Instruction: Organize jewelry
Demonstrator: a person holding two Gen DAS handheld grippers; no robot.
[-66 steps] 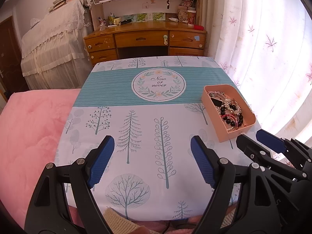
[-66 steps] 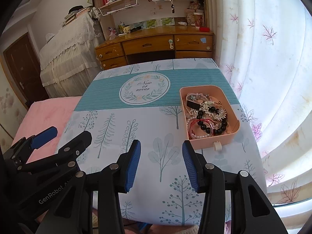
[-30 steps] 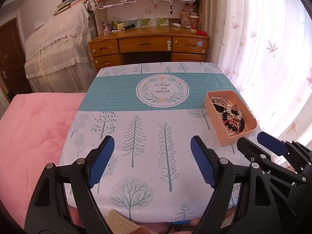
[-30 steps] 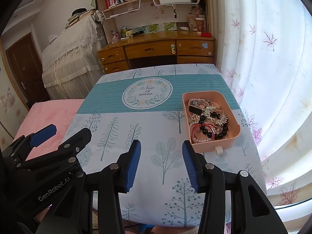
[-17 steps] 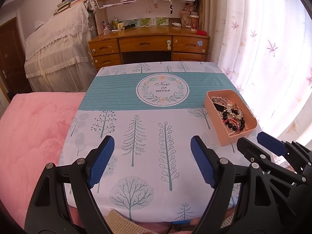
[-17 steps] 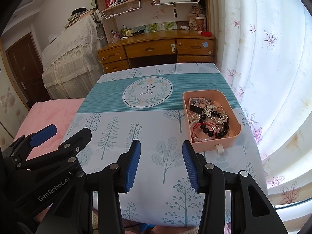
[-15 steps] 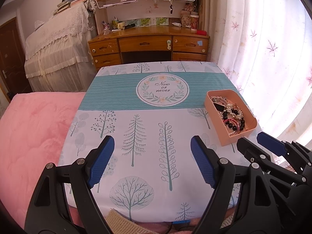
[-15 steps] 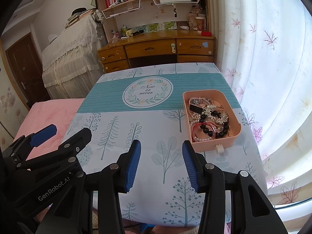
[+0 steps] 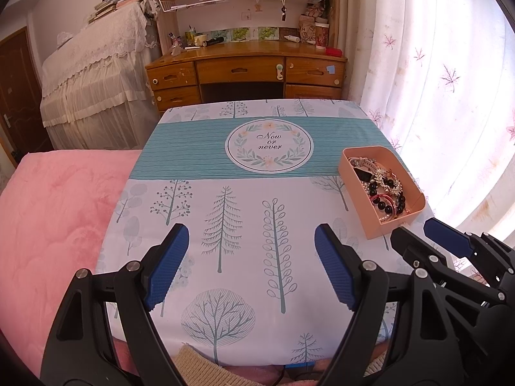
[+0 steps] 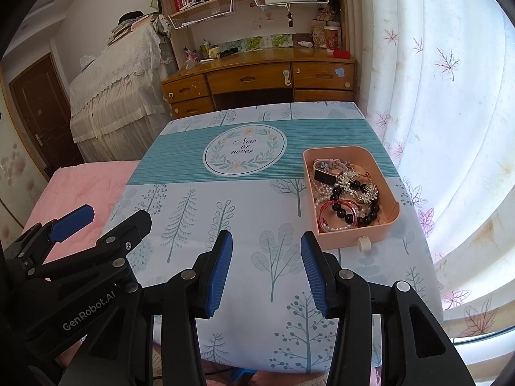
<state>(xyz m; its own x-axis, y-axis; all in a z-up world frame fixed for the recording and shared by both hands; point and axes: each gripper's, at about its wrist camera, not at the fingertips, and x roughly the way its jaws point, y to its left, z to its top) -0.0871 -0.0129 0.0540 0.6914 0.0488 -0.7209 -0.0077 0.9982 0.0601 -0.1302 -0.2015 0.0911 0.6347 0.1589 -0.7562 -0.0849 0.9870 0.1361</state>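
Observation:
A peach-pink tray sits at the right side of the table and holds a tangle of jewelry: black bead bracelets, a red bangle, pearl strands, silver pieces and a watch. My left gripper is open and empty above the near part of the table, left of the tray. My right gripper is open and empty above the near edge, just short of the tray. Each gripper shows at the edge of the other's view.
The table wears a tree-print cloth with a teal band and a round "Now or never" motif. A pink blanket lies left. A wooden desk stands behind, curtains at right.
Over the two seconds both views pulled back and up slightly from the table, then held still. Both grippers stayed open and empty. The tray and jewelry did not move.

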